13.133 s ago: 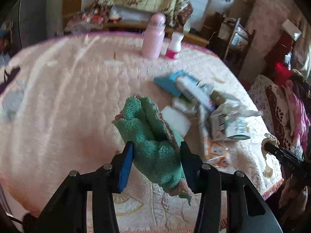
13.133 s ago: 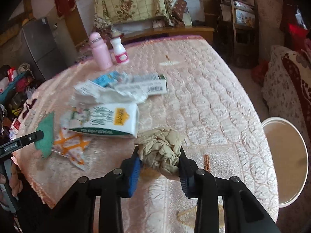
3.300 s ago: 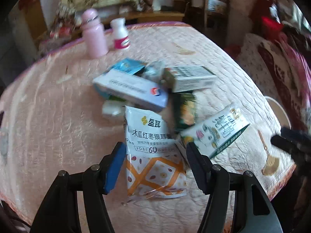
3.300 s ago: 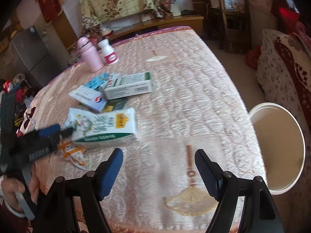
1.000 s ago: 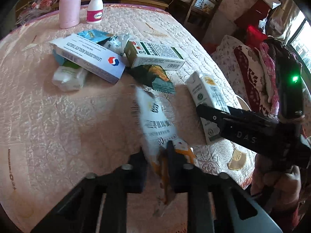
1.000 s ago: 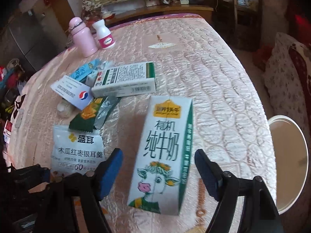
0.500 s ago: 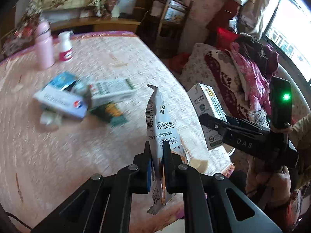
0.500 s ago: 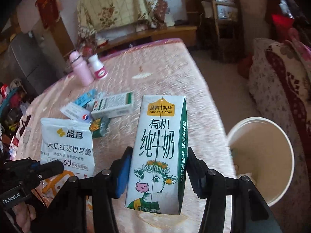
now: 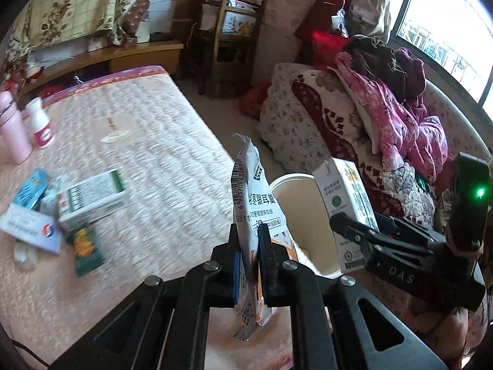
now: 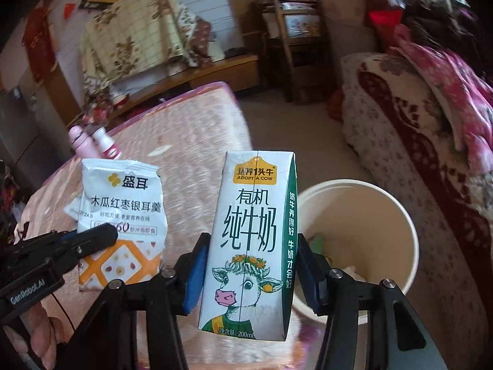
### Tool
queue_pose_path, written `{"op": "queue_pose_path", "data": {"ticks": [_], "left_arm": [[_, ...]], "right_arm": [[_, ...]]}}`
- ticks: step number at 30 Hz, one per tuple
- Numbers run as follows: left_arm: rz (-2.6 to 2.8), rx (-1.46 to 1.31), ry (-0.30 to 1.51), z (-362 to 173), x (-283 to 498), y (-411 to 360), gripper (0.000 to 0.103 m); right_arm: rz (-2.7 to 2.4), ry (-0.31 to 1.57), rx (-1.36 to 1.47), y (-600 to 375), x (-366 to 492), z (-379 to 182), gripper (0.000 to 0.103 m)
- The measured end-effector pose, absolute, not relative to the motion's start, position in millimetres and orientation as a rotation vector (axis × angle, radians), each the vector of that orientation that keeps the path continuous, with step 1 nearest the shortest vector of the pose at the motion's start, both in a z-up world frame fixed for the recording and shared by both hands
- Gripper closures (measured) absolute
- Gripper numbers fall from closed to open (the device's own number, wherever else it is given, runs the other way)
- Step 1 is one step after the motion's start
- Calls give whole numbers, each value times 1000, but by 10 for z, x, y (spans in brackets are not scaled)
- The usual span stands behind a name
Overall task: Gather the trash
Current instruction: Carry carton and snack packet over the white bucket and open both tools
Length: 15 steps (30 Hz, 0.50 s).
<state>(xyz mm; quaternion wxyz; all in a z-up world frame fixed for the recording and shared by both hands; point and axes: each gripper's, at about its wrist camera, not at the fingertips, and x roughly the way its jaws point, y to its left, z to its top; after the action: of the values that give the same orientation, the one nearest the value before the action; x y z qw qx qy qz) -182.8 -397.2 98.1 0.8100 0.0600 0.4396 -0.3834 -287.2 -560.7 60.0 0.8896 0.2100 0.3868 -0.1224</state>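
Note:
My left gripper [image 9: 248, 265] is shut on a white and orange snack pouch [image 9: 255, 203], held edge-on in the air past the table's near right corner. That pouch [image 10: 123, 212] shows flat in the right wrist view, pinched by the left gripper [image 10: 104, 236]. My right gripper [image 10: 249, 265] is shut on an upright white and green milk carton [image 10: 252, 240], which hangs beside the rim of a cream waste bin [image 10: 385, 215]. The same carton [image 9: 345, 203] and bin [image 9: 302, 215] appear in the left wrist view. Some trash lies at the bin's bottom.
On the pink quilted table [image 9: 148, 160] lie a green and white box [image 9: 92, 200], a white and blue box [image 9: 30, 228], a dark green wrapper [image 9: 86, 246], a pink bottle [image 9: 12, 129] and a small white bottle [image 9: 41, 123]. A sofa piled with clothes [image 9: 385, 117] stands right of the bin.
Both grippers have risen off the table and swung right toward the bin with their loads. The pouch and carton now hang near the bin's rim.

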Motion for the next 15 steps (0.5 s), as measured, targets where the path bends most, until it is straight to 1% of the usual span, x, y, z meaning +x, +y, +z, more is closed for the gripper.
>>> {"op": "queue_pose_path", "data": {"ticks": [7,15], "left_arm": [[-846,163,948,895,-1829,-4382,92],[-871,172,971,742,-1850,-4715,92]], "right_arm": [[-331,816,491,-6022,-3039,451,47],[-372,835,519,-6245,-3105,286,47]]}}
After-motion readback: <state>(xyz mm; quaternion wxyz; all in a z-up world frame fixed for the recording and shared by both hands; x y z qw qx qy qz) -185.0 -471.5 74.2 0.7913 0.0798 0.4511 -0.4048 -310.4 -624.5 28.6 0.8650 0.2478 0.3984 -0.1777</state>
